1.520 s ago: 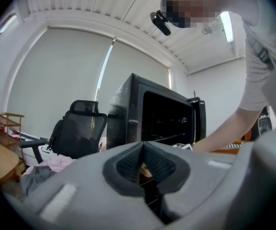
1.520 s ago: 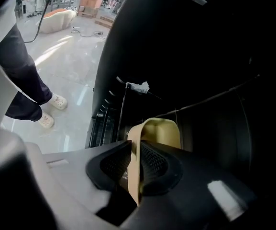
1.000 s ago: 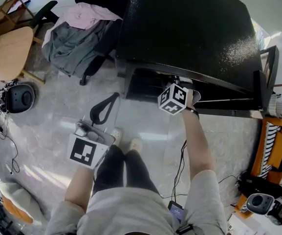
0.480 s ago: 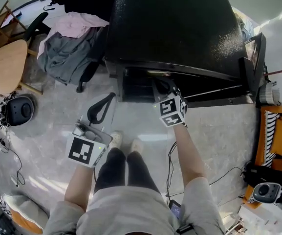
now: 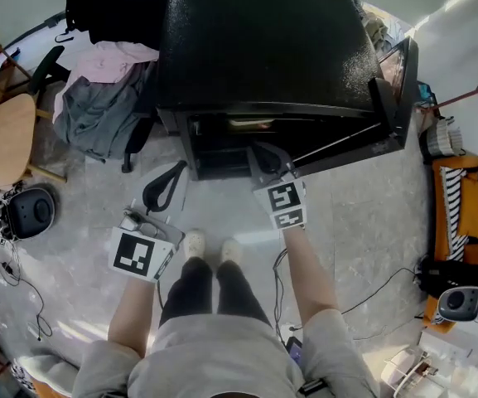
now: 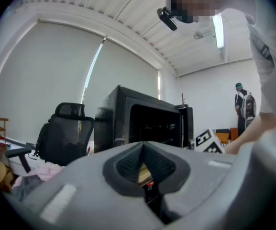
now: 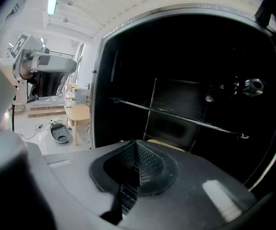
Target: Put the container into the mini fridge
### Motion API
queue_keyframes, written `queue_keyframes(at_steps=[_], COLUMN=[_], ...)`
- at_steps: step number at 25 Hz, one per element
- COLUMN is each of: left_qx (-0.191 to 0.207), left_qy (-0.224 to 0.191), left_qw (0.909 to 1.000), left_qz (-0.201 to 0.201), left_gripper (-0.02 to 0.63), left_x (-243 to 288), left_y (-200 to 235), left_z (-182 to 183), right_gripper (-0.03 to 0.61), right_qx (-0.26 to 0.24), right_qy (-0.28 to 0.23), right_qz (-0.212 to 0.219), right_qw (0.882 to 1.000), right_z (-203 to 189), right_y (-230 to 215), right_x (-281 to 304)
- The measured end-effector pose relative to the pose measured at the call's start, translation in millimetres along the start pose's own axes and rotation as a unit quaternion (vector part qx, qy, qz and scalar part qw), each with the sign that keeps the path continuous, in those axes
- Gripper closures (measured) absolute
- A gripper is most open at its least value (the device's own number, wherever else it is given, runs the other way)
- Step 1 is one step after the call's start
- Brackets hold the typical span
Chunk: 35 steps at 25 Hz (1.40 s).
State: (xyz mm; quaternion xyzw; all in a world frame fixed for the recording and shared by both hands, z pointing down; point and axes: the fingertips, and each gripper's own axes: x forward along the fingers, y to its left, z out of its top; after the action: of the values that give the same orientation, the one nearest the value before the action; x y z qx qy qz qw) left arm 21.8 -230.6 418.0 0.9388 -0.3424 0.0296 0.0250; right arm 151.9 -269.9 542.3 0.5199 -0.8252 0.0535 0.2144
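The black mini fridge [image 5: 263,40] stands open, its door [image 5: 392,89] swung to the right. A tan, flat container [image 5: 251,124] lies on the shelf inside. In the right gripper view it shows just behind the pads as a tan edge [image 7: 169,146], under a wire shelf bar [image 7: 176,114]. My right gripper [image 5: 260,151] hangs just outside the fridge opening, shut, with nothing between its pads [image 7: 137,147]. My left gripper [image 5: 178,168] is lower left over the floor, shut and empty [image 6: 143,150], and faces the fridge [image 6: 128,119].
An office chair draped with clothes [image 5: 98,106] stands left of the fridge. A wooden table [image 5: 2,139] and a round black device [image 5: 30,210] are at far left. Cables trail over the floor. Orange-and-black gear [image 5: 462,206] sits at right. Another person [image 6: 245,104] stands far off.
My right gripper has drawn back out of the fridge opening toward my body. The left gripper has hardly moved. The head camera has shifted, so the fridge sits higher and more to the left.
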Motion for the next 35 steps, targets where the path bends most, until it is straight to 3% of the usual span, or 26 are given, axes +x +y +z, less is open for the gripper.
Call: queue_keyframes(at_steps=[18,35], left_qx=[0.011,0.03], left_qy=[-0.008,-0.03], left_qw=[0.9988,0.9981], left_qz=[-0.046,-0.045], left_gripper=[0.612,0.614], left_x=[-9.0,-37.9], left_y=[-34.4,-77.8], left_z=[35.9,88.7], right_gripper=[0.578,0.578], right_qx=[0.056,0.072], right_qy=[-0.069,-0.133], right_qz=[-0.05,-0.073], right_qw=[0.995,0.986], right_z=[55.7,104.6], right_y=[14.4,28.1], right_x=[-89.7,-187.2])
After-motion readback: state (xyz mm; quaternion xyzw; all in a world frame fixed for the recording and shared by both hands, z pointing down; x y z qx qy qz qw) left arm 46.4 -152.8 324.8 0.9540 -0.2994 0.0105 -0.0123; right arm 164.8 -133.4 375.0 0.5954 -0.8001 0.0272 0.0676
